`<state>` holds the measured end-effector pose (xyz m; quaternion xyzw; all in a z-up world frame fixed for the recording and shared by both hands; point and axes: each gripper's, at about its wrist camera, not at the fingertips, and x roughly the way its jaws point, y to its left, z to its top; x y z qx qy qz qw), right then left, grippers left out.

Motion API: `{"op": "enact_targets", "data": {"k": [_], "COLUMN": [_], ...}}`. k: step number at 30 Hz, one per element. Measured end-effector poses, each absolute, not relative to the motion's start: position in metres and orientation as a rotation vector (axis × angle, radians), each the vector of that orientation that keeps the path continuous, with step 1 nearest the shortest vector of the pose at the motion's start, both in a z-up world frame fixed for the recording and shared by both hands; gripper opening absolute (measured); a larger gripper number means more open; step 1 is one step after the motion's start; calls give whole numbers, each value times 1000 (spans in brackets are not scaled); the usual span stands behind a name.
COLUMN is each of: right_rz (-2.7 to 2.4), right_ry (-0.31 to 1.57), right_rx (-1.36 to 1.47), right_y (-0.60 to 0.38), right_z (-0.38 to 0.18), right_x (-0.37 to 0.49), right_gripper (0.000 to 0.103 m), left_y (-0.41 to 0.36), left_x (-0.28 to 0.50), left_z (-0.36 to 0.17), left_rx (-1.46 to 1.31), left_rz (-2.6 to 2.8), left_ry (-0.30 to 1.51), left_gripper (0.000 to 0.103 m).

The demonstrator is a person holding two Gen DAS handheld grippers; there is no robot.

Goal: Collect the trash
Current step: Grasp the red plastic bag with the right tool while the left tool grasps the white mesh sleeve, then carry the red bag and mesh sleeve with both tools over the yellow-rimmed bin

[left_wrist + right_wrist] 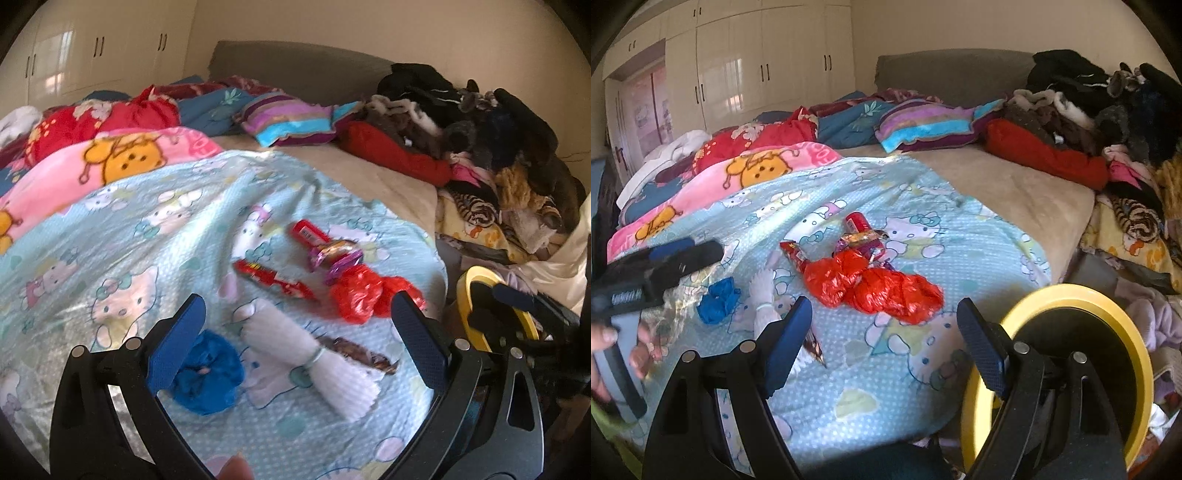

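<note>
Blue wrapper (205,373) beside left jaws

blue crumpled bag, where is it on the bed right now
The blue crumpled bag lies on the light blue cartoon blanket, just left of the white rolled bundle in both wrist views, near the left gripper's left finger.

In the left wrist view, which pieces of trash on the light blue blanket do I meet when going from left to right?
Blue crumpled bag → white tied bundle → red crumpled bag.
</note>
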<state>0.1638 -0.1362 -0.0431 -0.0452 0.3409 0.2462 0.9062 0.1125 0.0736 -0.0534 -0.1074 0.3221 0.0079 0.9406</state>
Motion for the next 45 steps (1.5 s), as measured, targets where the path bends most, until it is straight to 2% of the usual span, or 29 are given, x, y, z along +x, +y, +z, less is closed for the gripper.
{"op": "enact_targets", "data": {"k": [5, 7, 12, 15, 19, 21, 25, 27, 28, 33, 36, 39, 45], "right_rz": [532, 548, 542, 534, 546, 553, 556, 550, 548, 533, 529, 526, 507], "right_ry": [752, 779, 852, 899, 936, 956, 970, 960, 952, 907, 882, 864, 835], "right_rx": [-99, -98, -92, -60, -41, -58, -44, -36, -32, 22, 65, 90, 116], "right_y": [-119, -113, -104, -101, -94, -88, -84, -85, -86, -98, -107, -116, -133], "right_z": [-51, -56, -74, -84, -95, -101, -112, -114, -114, -104, -98, -94, -86], "right_x": [189, 199, 222, 233, 242, 245, 242, 238, 236, 225, 215, 205, 189], "right_gripper": [78, 76, 62, 53, 45, 34, 26, 22, 22, 19, 19, 19, 19], "left_y": [79, 80, 71, 62, 49, 43, 39, 39, 39, 40, 36, 37, 50], "left_x": [110, 108, 110, 112, 114, 115, 117, 119, 119, 121, 119, 118, 116], "left_z": [-65, -70, -86, -95, -106, -112, -122, -129, -131, -136, -135, -130, -108], "left_rx": [-230, -239, -262, -275, -272, -271, -280, -292, -298, -328, -318, -317, -309], "left_rz": [9, 0, -53, -88, -120, -132, -143, -146, -147, -180, -195, -201, -187], "left_ry": [700, 718, 776, 809, 844, 862, 894, 915, 921, 927, 919, 906, 841], "left_gripper": [91, 86, 70, 65, 64, 61, 56, 50, 48, 25, 17, 11, 10]}}
